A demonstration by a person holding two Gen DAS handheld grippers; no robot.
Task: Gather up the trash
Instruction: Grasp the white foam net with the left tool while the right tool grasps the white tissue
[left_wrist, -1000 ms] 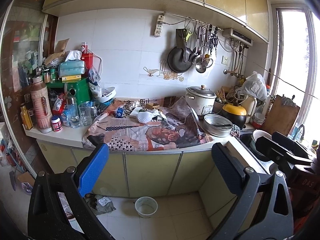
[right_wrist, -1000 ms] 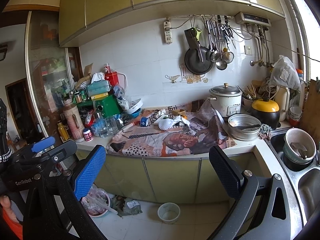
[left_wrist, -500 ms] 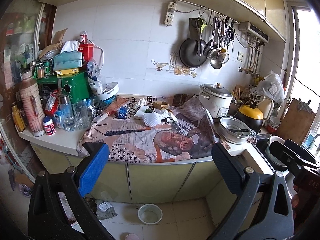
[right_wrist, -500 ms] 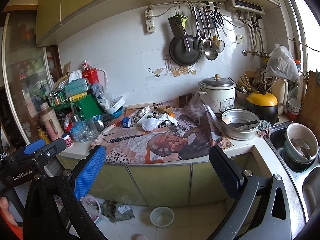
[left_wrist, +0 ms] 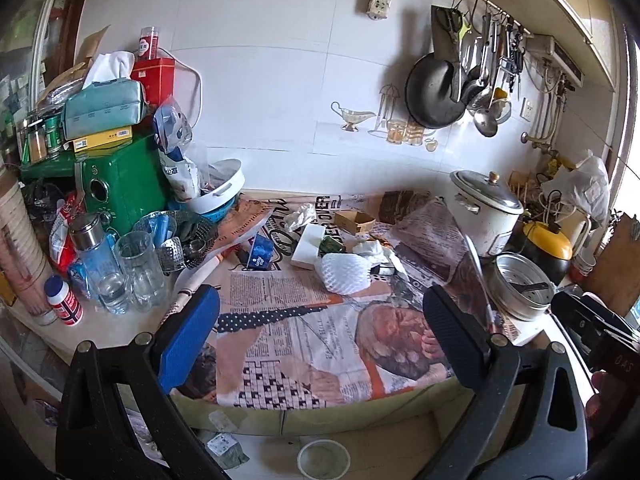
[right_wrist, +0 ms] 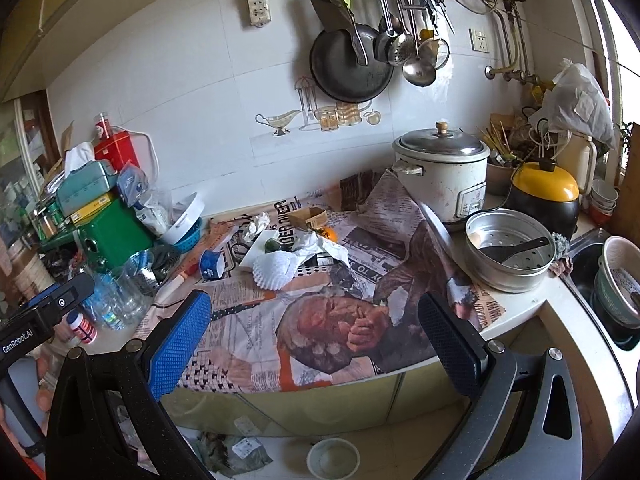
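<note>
two grippers, both empty with jaws spread wide: left gripper point(left_wrist: 320, 328) and right gripper point(right_wrist: 316, 328) hang off the counter's front edge, facing the litter, likely so either can reach. trash sits mid-counter on spread newspaper point(left_wrist: 304, 344), probably laid to catch mess: white foam net point(left_wrist: 346, 274), crumpled tissue point(right_wrist: 320, 246), small cardboard box point(left_wrist: 354, 221). nothing touched.

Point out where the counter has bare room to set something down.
Freest: the flat newspaper sheet at the counter's front edge, between the white foam fruit net and the round steel steamer pan. Crowded: around the clear drinking glasses and the green metal box.
</note>
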